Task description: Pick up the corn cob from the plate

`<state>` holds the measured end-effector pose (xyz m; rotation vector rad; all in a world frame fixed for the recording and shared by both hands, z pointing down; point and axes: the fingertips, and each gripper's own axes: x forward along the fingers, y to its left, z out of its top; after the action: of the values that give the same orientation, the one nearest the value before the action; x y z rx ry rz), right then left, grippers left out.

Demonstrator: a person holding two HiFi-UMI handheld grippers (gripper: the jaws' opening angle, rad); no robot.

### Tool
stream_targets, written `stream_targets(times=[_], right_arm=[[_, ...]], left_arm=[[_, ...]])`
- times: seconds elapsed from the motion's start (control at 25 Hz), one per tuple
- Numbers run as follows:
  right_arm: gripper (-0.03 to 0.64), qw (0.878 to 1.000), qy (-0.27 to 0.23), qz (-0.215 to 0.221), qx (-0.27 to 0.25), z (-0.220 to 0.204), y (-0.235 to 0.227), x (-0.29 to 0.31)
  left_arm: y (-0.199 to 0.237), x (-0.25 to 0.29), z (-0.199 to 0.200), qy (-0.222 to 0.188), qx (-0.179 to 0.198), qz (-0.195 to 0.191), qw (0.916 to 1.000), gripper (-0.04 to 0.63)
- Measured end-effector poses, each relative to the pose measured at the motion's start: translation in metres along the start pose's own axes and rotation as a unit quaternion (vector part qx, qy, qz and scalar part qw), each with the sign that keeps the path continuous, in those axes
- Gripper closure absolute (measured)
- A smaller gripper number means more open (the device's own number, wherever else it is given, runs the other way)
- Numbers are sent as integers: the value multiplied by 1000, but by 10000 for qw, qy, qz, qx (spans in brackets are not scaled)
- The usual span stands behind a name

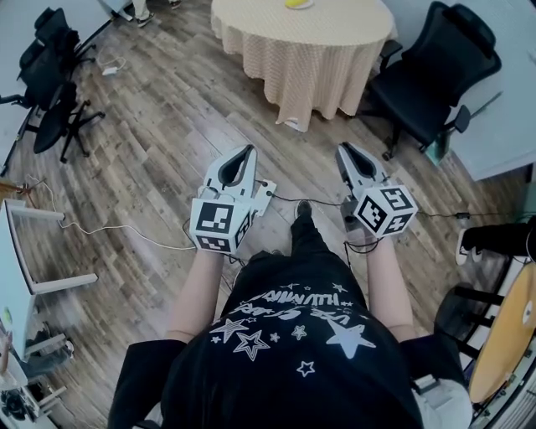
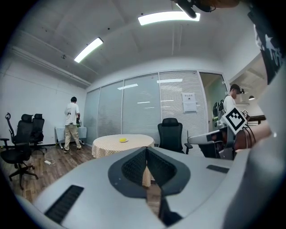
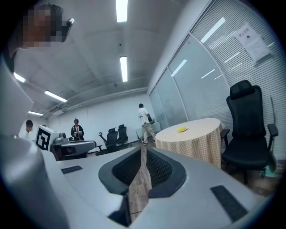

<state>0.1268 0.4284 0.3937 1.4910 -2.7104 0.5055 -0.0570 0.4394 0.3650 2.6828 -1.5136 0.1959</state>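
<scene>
The round table (image 1: 301, 59) loses its far edge to the top of the head view; the yellow thing (image 1: 299, 3) on it is cut off there too, only its near rim showing; in the left gripper view the yellow thing (image 2: 123, 140) lies near the table's middle, too small to tell corn cob from plate; the right gripper view shows the yellow thing (image 3: 182, 129) no more clearly; a standing person's feet (image 1: 141, 12) show at the head view's top edge, the rest cut off; a round wooden board (image 1: 507, 335) runs off the right edge; clutter (image 1: 21, 394) in the bottom left corner is blurred.
</scene>
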Motion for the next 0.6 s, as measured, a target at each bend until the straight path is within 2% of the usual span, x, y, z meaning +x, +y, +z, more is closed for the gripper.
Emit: stream_targets(times=[0.24,0.6], right_arm=[[563,9999,-59,-141,36,3,-13,-5],[583,9993,-144,163,308,9,-56,40]], left_arm=[[6,4,-8,43,-246,-20,9997,586],[28,48,-18,293,-290,169,9990,586]])
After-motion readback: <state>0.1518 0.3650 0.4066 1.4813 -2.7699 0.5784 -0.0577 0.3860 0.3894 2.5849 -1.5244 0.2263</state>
